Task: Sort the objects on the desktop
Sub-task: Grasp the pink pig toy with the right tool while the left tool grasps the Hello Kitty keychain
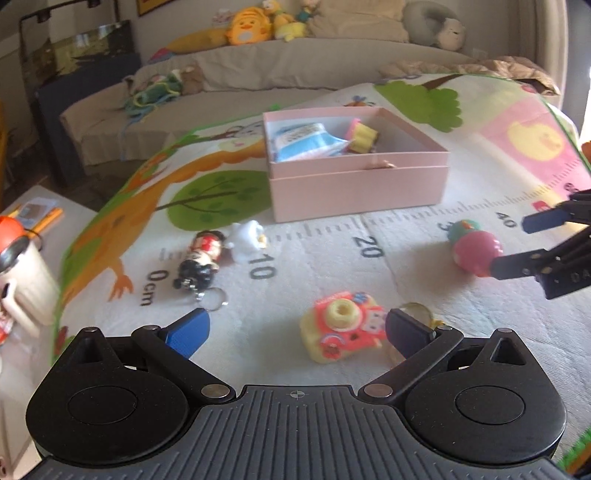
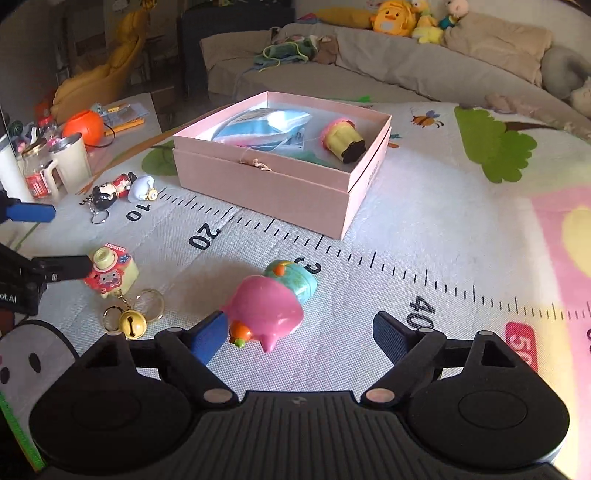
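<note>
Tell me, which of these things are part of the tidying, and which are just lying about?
Part of the job: pink box, pink toy, camera toy, doll keychain, white figure, bell.

Lying about: plush duck, mug, orange ball, sofa.

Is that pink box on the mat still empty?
No, the pink box already holds a blue and white packet and a yellow cupcake-shaped toy.

Daylight from the right, glare there; soft, fisheye-bent edges, dim corners.
</note>
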A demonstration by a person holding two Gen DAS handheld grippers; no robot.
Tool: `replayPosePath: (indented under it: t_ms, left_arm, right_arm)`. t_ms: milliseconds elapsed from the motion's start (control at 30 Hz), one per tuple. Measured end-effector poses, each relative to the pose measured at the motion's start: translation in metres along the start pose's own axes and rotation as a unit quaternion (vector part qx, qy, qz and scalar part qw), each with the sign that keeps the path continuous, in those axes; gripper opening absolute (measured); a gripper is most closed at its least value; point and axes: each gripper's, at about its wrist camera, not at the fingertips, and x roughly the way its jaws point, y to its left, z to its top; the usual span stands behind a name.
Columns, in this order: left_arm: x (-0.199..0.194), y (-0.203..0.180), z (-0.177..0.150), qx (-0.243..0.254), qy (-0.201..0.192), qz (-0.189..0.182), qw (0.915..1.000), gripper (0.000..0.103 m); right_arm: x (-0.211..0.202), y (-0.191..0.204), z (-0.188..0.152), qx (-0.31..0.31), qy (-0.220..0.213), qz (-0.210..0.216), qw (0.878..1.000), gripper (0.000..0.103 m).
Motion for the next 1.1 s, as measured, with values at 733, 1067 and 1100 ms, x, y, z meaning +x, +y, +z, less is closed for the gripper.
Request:
replayPosePath:
  t_ms: [733,1067,1100]
  left_arm:
    - [0.026,0.002,0.001,-0.086,0.015,0.094,0.9917,0.103]
    - [0.03,0.003,-0.003,-0.105,0.023,0.059,0.9925,0.069]
    - [0.027,0.002,-0.003,-0.101,0.022,0.057,0.993,0.069]
  right_arm:
    - [0.026,0.013,0.002,0.043,-0.012,0.017,0.999,0.086]
    - [0.028,0.016,0.004,0.032,-0.006,0.028,0.999,0.055]
    - [0.027,0.017,0.004,0.029,-0.001,0.032,0.999,0.054]
